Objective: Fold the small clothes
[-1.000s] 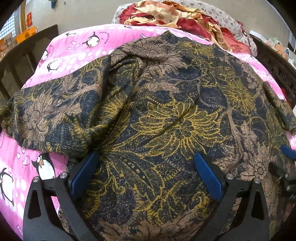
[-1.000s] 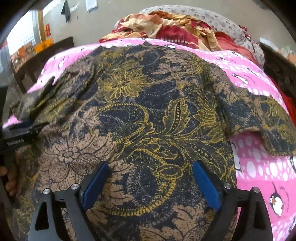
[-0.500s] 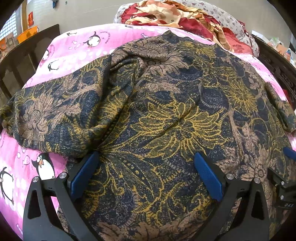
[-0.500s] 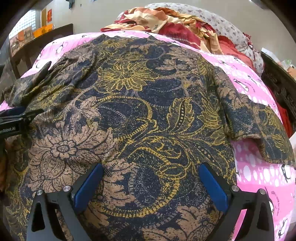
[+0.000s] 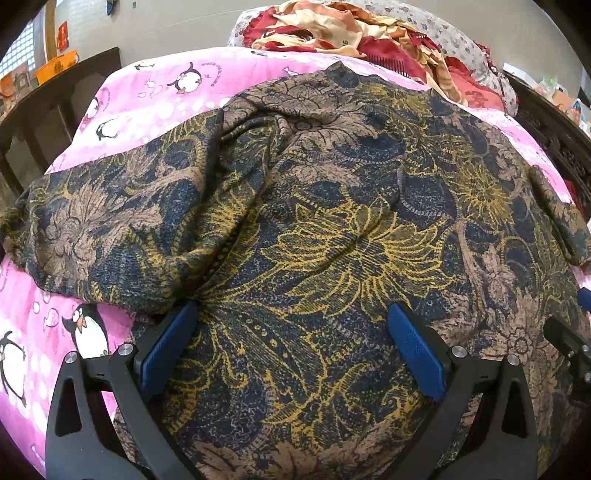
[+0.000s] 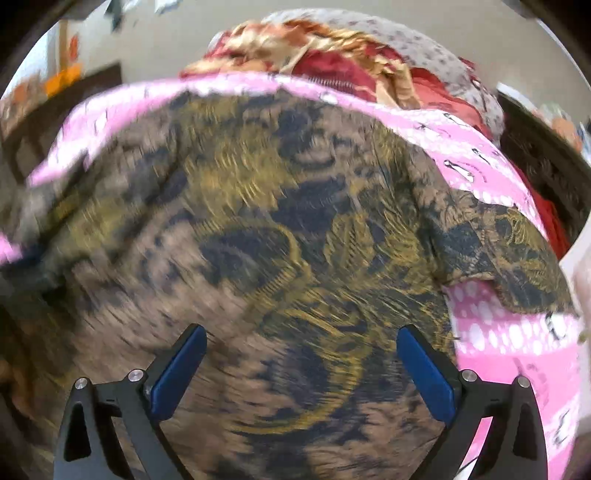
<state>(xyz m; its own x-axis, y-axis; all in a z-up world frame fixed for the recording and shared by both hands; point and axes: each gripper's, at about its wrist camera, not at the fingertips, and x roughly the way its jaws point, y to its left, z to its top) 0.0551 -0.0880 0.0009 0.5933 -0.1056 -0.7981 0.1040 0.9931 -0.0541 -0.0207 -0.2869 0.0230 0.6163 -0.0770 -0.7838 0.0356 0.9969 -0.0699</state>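
While both jaws gape empty, the floral shirt (image 5: 332, 229) lies collar away, sleeves sideways.

One dark floral garment (image 5: 332, 229) spread over the bed; one pink penguin-print bedsheet (image 5: 147, 99) under it; six printed penguins in the left wrist view, three near the bed's far left corner (image 5: 184, 77) and three by its near left edge (image 5: 86, 328); one heap of red, cream and grey cloth (image 5: 369, 33) at the bed's far edge; two hand-held grippers, the left hand-held gripper (image 5: 291, 325) and the right hand-held gripper (image 6: 301, 347), each with two blue pads (image 5: 168, 347) set wide apart; the right wrist view is too blurred to count its penguins
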